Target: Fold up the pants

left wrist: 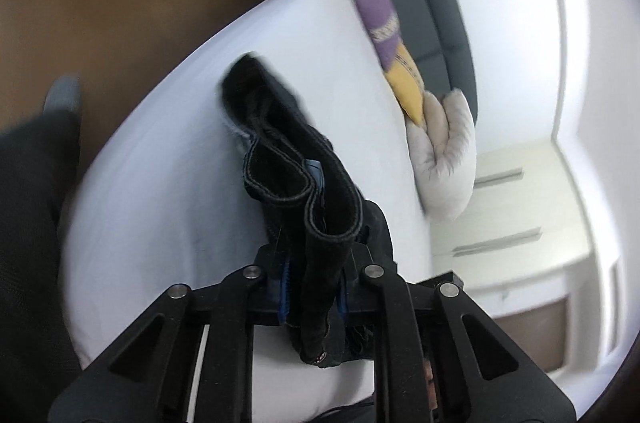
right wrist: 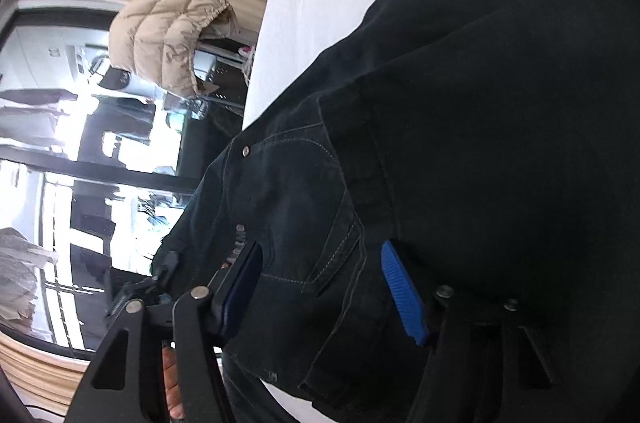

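The pants are dark denim. In the left wrist view my left gripper (left wrist: 314,277) is shut on a bunched hem end of the pants (left wrist: 296,179), which hangs over the white bed (left wrist: 160,159). In the right wrist view the pants (right wrist: 460,103) fill most of the frame, with the pocket and waistband near my right gripper (right wrist: 320,287). Its blue pads (right wrist: 400,291) stand wide apart with the waist fabric lying between them. The view does not show whether they grip it.
On the bed's far side lie a purple and yellow pillow (left wrist: 390,39) and a pale cushion (left wrist: 444,151), against a dark headboard (left wrist: 436,11). White drawers (left wrist: 512,215) stand beyond. A beige puffer jacket (right wrist: 168,39) hangs by a window (right wrist: 60,151).
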